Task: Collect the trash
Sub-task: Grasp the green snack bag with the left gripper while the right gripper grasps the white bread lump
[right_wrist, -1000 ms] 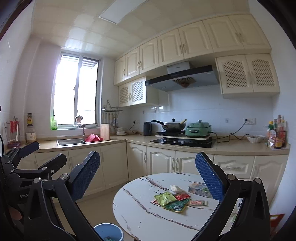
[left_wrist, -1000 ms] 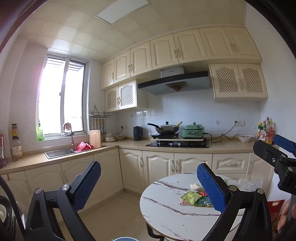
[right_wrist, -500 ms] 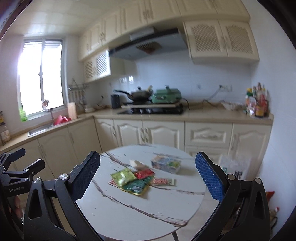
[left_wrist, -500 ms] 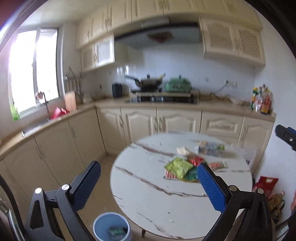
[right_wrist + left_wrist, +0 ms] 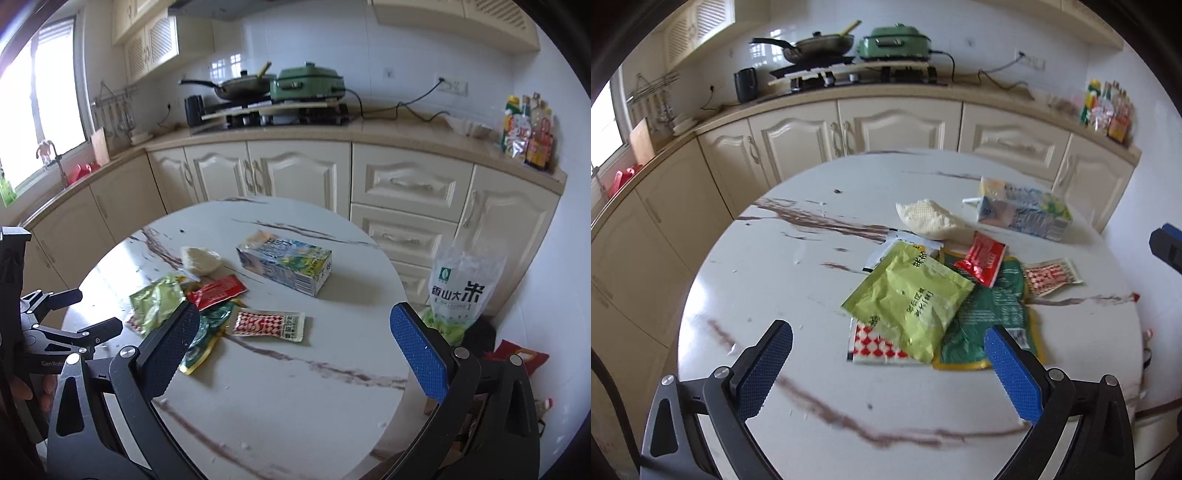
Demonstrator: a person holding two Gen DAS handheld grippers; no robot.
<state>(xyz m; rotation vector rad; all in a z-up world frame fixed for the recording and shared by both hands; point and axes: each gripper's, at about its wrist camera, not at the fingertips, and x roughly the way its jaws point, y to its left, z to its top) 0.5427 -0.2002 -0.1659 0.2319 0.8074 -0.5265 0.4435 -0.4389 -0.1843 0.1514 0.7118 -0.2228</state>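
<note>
Trash lies on a round marble table (image 5: 775,288): a light green packet (image 5: 908,295) over a dark green wrapper (image 5: 993,310), a red sachet (image 5: 982,258), a red-and-white checked sachet (image 5: 1051,275), a crumpled white tissue (image 5: 929,218) and a flattened drink carton (image 5: 1023,214). My left gripper (image 5: 888,369) is open and empty, hovering just in front of the green packets. My right gripper (image 5: 291,345) is open and empty above the table's near side, with the checked sachet (image 5: 269,325) between its fingers' line of sight and the carton (image 5: 284,266) beyond.
Cream kitchen cabinets (image 5: 897,129) and a counter with a wok and green cooker (image 5: 894,42) stand behind the table. A rice bag (image 5: 458,295) and red bags (image 5: 517,358) sit on the floor at the table's right. The left gripper shows at the right view's left edge (image 5: 55,325).
Both grippers have tilted down and moved in toward the table. The trash now fills the views, and the blue bin under the table has left the frame. Both stay open.
</note>
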